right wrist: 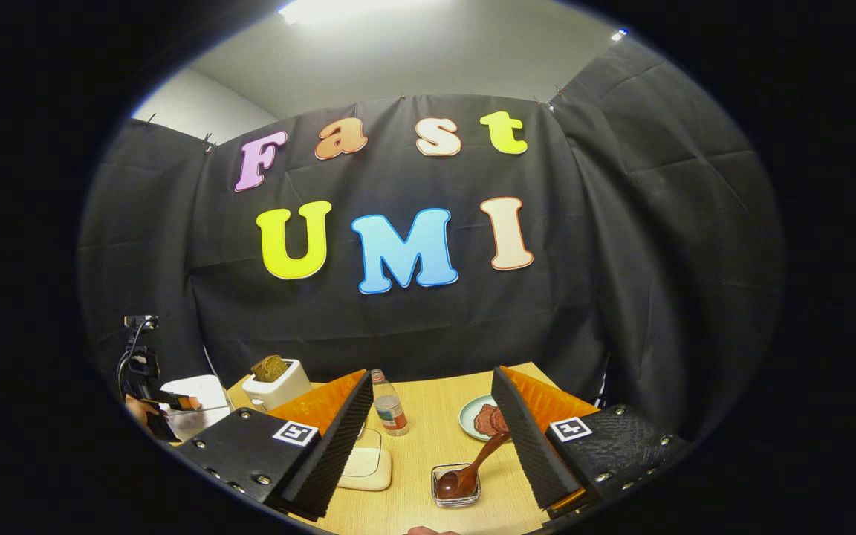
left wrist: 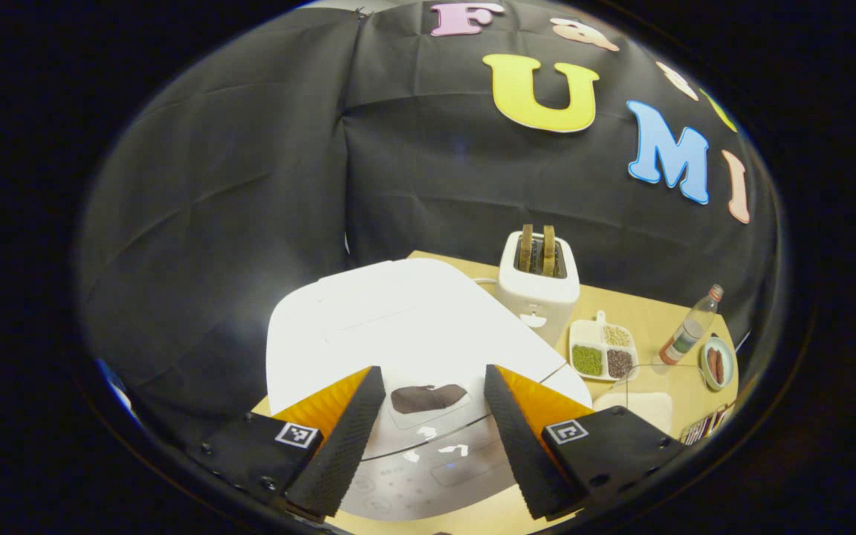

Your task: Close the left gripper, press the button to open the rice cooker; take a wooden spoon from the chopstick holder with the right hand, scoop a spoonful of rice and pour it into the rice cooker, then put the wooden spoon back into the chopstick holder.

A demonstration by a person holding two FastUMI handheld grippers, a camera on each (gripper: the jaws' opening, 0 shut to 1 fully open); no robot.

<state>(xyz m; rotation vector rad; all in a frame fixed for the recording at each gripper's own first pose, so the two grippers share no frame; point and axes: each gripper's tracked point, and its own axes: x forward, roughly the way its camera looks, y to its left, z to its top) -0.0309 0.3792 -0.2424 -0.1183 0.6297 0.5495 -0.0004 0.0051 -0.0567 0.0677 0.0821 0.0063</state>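
Note:
The white rice cooker [left wrist: 398, 327] sits right below my left gripper [left wrist: 434, 374], its lid down. The dark lid button [left wrist: 428, 397] lies between the two open fingers, which hold nothing. My right gripper [right wrist: 429, 375] is open too, hovering over the wooden table. A dark wooden spoon [right wrist: 472, 464] rests with its bowl in a small clear chopstick holder [right wrist: 456, 490] just ahead of the right finger [right wrist: 528, 438], its handle slanting up toward that finger. A clear container of rice [right wrist: 365, 464] stands beside the left finger. At the far left stands the rice cooker [right wrist: 194, 401], with a hand [right wrist: 138, 407] near it.
Behind the cooker stands a white toaster [left wrist: 538, 286] with two slices of toast. To its right are a divided dish of beans [left wrist: 602, 351], a plastic bottle [left wrist: 688, 327] and a small plate of sausages [left wrist: 716, 364]. The black cloth wall closes the back of the table [right wrist: 435, 401].

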